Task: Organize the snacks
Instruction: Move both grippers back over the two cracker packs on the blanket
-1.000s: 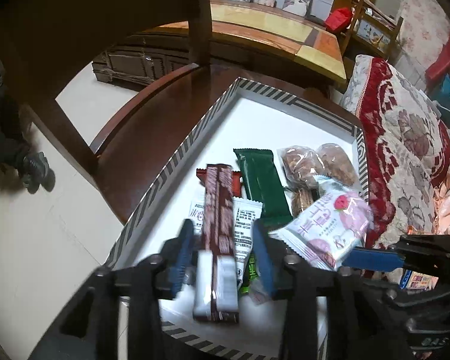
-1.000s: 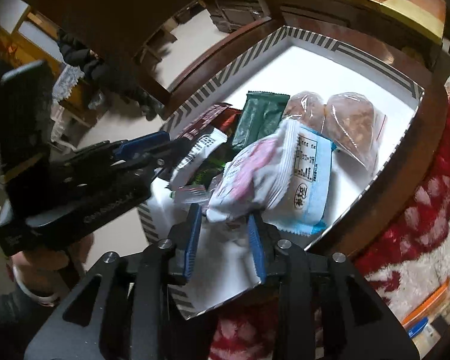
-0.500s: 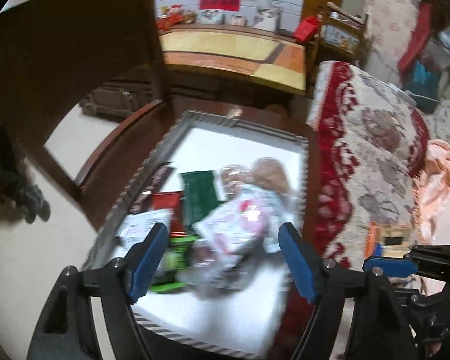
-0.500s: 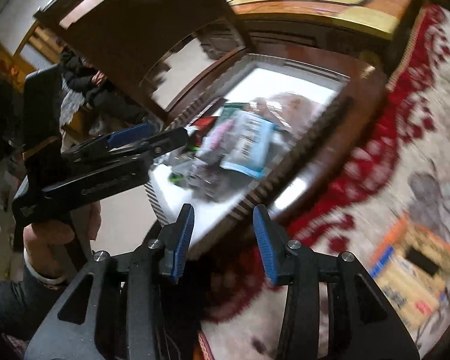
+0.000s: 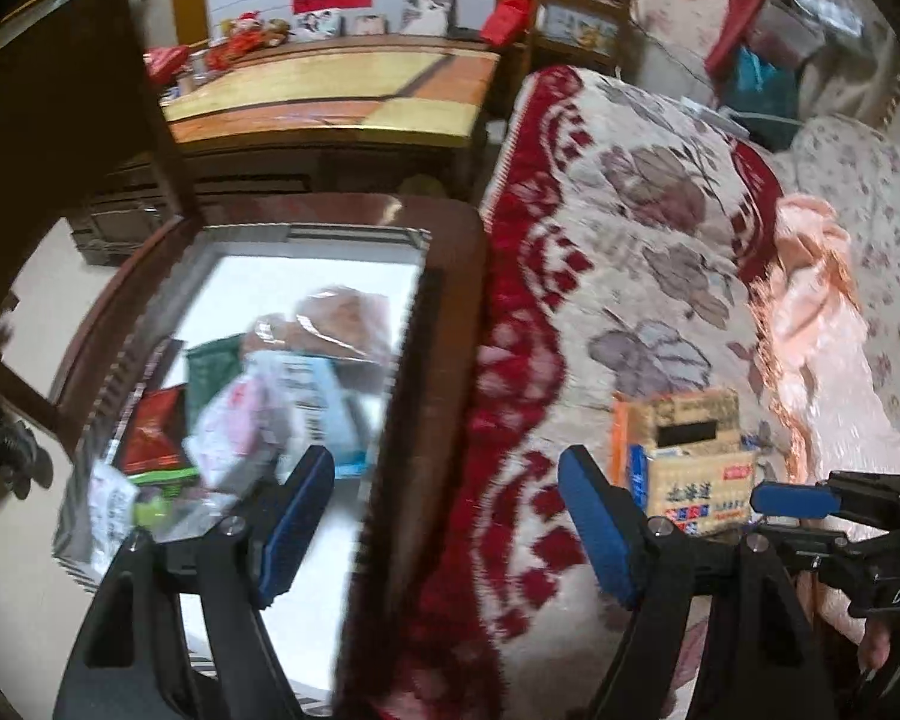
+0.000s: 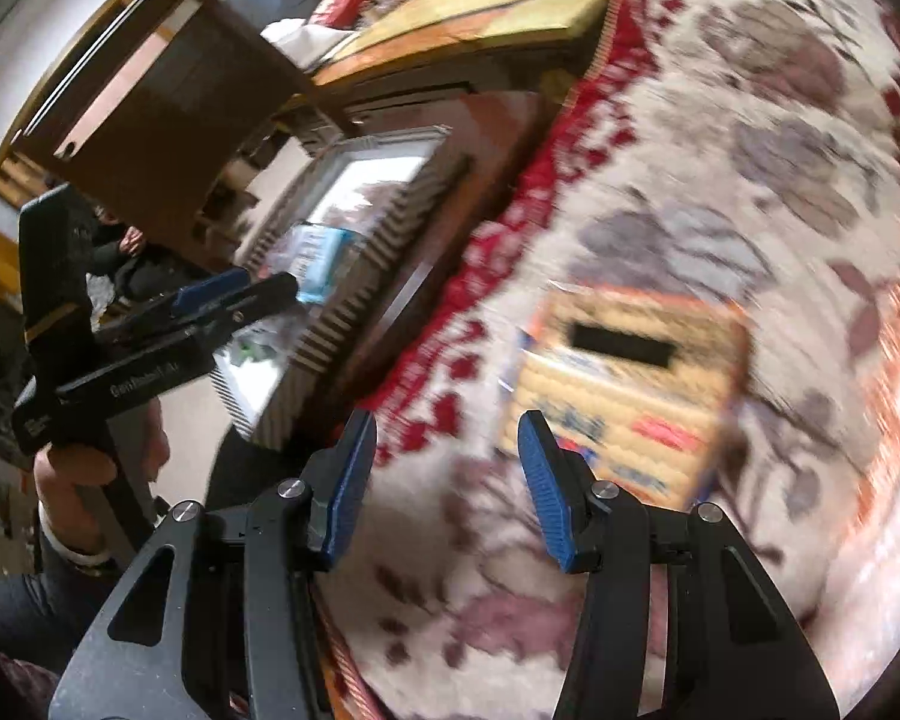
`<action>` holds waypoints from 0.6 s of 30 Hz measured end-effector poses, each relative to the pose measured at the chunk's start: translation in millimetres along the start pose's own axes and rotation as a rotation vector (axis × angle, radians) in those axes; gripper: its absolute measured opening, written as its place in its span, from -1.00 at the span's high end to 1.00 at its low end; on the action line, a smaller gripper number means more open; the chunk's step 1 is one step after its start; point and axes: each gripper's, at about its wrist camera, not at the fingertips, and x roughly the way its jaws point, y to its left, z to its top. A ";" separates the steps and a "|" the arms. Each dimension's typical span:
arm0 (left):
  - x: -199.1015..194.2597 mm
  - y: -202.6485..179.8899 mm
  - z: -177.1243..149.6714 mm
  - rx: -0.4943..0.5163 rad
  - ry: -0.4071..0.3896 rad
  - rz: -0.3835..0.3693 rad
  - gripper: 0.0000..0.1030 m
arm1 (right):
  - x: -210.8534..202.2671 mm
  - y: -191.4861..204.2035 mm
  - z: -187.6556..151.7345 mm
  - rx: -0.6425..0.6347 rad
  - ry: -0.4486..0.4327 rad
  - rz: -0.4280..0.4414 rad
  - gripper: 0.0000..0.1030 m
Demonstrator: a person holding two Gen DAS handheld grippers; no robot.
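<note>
- My left gripper [image 5: 447, 519] has its jaws spread wide with nothing between them; they have just been opening.
- My right gripper [image 6: 447, 483] also has jaws apart and empty, opening just now.
- The snacks [image 5: 270, 396] lie piled in the striped-rim tray [image 5: 306, 232], in the left half of the left wrist view.
- A yellow carton [image 6: 624, 384] lies on the flowered red-and-cream blanket [image 5: 630, 210], at centre right of the right wrist view, just above my right jaws.
- Both views are blurred.
</note>
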 end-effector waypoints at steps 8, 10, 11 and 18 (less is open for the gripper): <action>16.3 -27.8 -2.3 0.048 0.041 -0.024 -0.54 | 2.1 -34.0 -21.0 0.073 0.024 -0.021 0.05; 19.1 -35.1 -2.7 0.071 0.051 -0.047 -0.54 | -0.5 -37.0 -20.4 0.078 0.019 -0.008 0.05; 20.5 -39.5 -3.1 0.088 0.055 -0.062 -0.54 | -0.7 -37.8 -20.3 0.074 0.023 0.001 0.05; 30.1 -59.5 -11.8 0.147 0.090 -0.101 -0.54 | -6.2 -55.0 -7.6 0.107 -0.054 -0.071 0.05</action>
